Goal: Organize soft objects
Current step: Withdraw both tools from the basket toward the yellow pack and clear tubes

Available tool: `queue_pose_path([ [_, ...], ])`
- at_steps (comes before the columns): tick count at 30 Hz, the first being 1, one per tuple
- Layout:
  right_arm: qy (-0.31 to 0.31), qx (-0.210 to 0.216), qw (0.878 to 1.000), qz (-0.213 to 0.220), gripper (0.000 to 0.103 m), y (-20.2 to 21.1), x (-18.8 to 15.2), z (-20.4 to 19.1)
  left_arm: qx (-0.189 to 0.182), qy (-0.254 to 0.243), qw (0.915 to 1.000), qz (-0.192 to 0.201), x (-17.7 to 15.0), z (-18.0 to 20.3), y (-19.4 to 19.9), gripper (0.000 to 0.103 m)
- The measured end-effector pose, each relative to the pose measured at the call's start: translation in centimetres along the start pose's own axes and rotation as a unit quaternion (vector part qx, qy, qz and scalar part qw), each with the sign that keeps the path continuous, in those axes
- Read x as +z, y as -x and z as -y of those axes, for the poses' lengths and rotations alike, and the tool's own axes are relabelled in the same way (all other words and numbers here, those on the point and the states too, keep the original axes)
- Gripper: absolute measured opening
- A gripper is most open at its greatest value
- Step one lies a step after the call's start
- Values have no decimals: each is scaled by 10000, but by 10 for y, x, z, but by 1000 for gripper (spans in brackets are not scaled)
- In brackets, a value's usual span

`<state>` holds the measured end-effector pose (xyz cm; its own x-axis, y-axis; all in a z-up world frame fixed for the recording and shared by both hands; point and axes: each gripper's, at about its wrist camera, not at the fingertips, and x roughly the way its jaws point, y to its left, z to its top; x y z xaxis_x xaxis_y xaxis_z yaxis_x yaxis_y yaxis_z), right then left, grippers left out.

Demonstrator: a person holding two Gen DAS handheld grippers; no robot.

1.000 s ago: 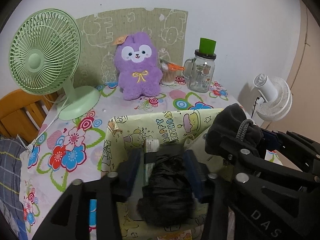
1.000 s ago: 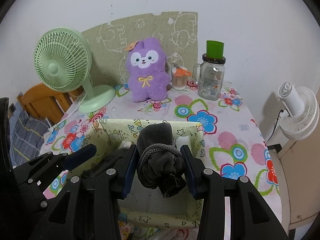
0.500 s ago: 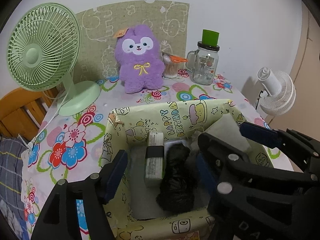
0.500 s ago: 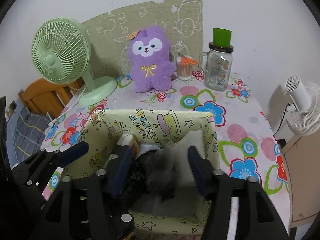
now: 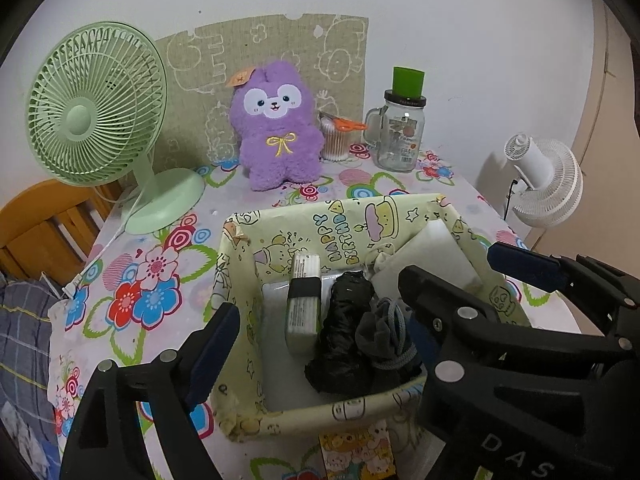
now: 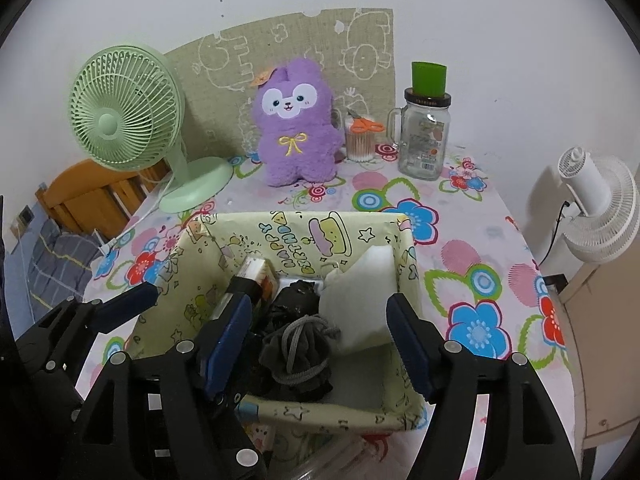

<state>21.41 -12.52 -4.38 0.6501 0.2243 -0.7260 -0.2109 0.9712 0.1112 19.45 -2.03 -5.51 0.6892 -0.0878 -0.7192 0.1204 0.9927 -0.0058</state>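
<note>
both grippers opening, nothing clamped: grey sock [image 6: 298, 350] lies in the box [image 6: 336, 412] lower centre, between right gripper [image 6: 320, 344] pads; left gripper [image 5: 320, 340] beside.

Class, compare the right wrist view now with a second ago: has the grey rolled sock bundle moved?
Yes. The grey sock bundle has dropped from between the opening right gripper jaws into the yellow box, beside the black bundle.

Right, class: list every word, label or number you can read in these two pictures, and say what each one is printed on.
"HAPPY BIRTHDAY": inner back wall of the yellow paper-covered box, by a cake drawing.
"DAS": black body of the right gripper, seen in the left wrist view; further letters are cut off.
Label on the glass mug jar: too small to read.
Print on the white packet in the box: too blurred to read.
</note>
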Motion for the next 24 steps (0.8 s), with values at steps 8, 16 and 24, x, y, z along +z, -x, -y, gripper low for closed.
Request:
queue_pose_path([
  [8, 15, -69, 9999, 99, 80, 18, -7, -2, 7, -42, 9999, 118, -6, 3, 16, 89],
  [16, 43, -121, 9996, 235, 82, 36, -13, -3, -5, -50, 9997, 242, -11, 7, 33, 90],
  [24, 98, -184, 9992, 351, 85, 54, -20, -5, 31, -76, 9993, 356, -19, 11, 48, 90],
])
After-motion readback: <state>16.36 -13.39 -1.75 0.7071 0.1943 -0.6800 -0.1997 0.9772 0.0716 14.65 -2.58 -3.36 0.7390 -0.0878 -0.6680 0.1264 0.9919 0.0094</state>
